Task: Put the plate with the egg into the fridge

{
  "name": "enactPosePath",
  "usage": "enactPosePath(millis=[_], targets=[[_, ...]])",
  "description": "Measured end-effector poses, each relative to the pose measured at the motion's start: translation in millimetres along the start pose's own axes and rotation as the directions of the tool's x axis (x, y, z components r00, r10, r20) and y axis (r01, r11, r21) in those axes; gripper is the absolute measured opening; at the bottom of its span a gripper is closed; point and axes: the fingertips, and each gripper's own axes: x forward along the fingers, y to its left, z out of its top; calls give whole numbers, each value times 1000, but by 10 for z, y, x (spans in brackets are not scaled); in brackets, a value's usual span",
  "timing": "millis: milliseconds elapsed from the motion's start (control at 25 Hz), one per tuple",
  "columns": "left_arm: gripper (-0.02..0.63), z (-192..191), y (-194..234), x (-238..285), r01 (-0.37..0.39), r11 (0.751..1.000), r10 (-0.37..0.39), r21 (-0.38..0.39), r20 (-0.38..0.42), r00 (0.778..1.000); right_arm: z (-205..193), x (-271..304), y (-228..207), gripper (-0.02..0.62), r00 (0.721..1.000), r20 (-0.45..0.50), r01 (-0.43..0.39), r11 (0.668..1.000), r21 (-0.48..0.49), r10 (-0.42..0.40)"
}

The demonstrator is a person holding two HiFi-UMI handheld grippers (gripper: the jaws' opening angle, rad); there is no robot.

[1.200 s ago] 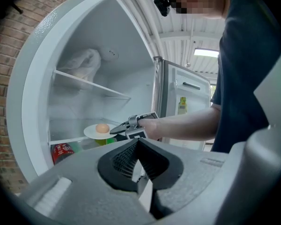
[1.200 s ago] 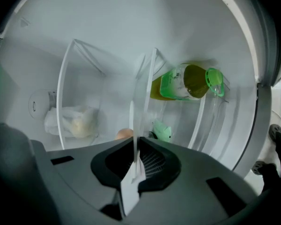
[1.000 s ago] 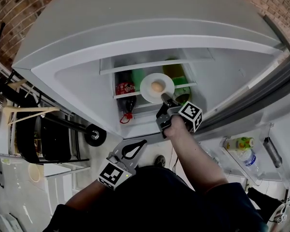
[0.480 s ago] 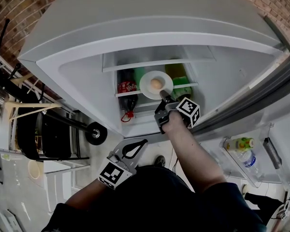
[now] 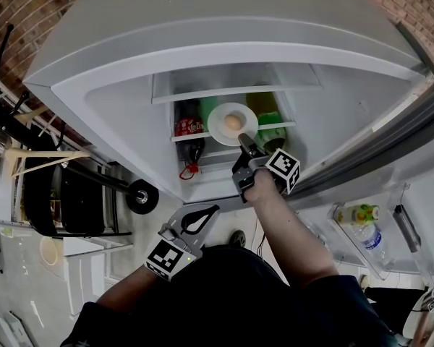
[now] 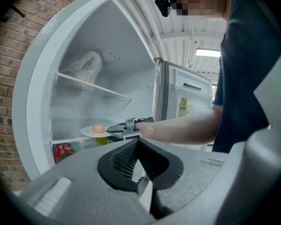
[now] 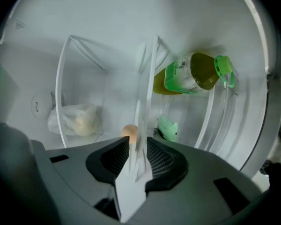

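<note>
Since a second ago the plate (image 5: pixel 218 125) has slid a little deeper onto the fridge's (image 5: pixel 202 42) glass shelf (image 5: pixel 278 127), and the right gripper (image 5: pixel 243 142) has followed it in. Now the plate rests on that shelf with the egg (image 5: pixel 233 122) sitting in its middle, a red-labelled cola bottle (image 5: pixel 188 129) just to its left and a green bottle (image 5: pixel 273 137) to its right. The right gripper's jaws are opening, with the plate's near rim standing edge-on between them. The rim looks blurred in the right gripper view, so the pads seem to have come off it, though a light touch cannot be ruled out. The left gripper (image 5: pixel 211 212) hangs low near the person's body, well apart from the fridge, its jaws pressed together with nothing between them.
</note>
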Motion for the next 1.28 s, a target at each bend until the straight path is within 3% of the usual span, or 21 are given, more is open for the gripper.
enactPosePath(millis=[120,400,1280], targets=[[5,45,56,4,-9,1000,9,0,12,1000,-29,-104,-15,116,1000,-5,8,1000,-16,-9],[5,205,122,93,-11,1000,10,19,44,999,-45,-125,12,35,1000,-17,13,999,-52,-13],[5,210,132,131,-14,1000,13,3,34,999,-13,188,31,32,999,-28,-15,1000,-25,14]])
